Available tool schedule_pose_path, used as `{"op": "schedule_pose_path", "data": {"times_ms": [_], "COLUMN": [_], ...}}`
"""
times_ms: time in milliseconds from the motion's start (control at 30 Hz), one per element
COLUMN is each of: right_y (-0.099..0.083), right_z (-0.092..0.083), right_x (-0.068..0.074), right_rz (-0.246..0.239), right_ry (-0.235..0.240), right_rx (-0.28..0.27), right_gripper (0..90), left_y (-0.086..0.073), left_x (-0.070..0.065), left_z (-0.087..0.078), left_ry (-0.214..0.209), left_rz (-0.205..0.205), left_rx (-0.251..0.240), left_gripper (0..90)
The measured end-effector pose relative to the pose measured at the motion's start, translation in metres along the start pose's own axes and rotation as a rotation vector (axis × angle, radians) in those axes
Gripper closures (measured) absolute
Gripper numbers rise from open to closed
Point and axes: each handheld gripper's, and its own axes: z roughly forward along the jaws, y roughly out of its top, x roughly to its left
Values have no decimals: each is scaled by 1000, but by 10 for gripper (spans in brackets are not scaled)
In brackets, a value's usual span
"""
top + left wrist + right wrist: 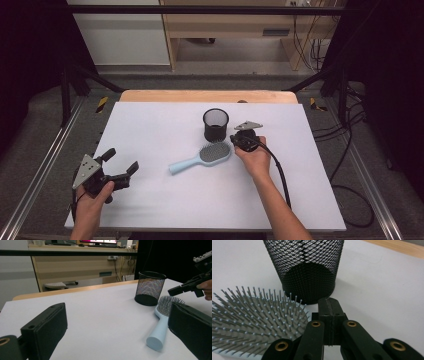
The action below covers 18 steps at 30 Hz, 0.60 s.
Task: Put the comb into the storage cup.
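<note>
Just now the right gripper (pixel 239 141) sits at the round head of a pale blue plastic paddle hairbrush (pixel 201 157) with grey bristles, which lies bristles-up near the middle of the white table top (pixel 150 130), its handle pointing toward the person's left. From the right gripper view its two black jaws are pressed flat together with nothing between them, their tip just beside the brush head (pixel 254 320) and just in front of the foot of a black wire-mesh cylindrical cup (pixel 307 267). That cup (pixel 215 124) stands upright just behind the brush head. The left gripper (pixel 120 162) rests near the table's left front corner, well apart from the brush, its jaws spread wide and empty; in its own view the brush handle (pixel 158 333) lies between the two pads, farther off.
</note>
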Motion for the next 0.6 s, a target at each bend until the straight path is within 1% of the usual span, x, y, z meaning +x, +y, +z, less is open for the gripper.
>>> {"op": "schedule_pose_path", "data": {"times_ms": [100, 167, 233, 333, 400, 467, 600], "right_y": [-2, -3, -4, -5, -5, -6, -6], "right_z": [6, 9, 12, 13, 13, 13, 14], "right_x": [2, 4, 7, 10, 14, 16, 26], "right_rz": [-2, 8, 5, 7, 19, 16, 13], "right_ry": [2, 13, 21, 25, 38, 43, 75], "right_rx": [11, 15, 21, 11, 8, 6, -2], "right_gripper": [900, 900, 900, 900, 900, 900, 900], "left_y": [-1, -1, -1, -1, -1, -1, -2], "left_x": [0, 0, 0, -1, -1, -2, -3], "left_z": [1, 1, 1, 2, 2, 3, 4], "left_ry": [0, 0, -3, -8, -11, -15, -20], "left_rz": [-4, -5, -4, -3, -3, 2, 4], "left_rx": [6, 9, 15, 19, 19, 26, 30], "left_gripper": [25, 25, 25, 26, 25, 25, 26]}}
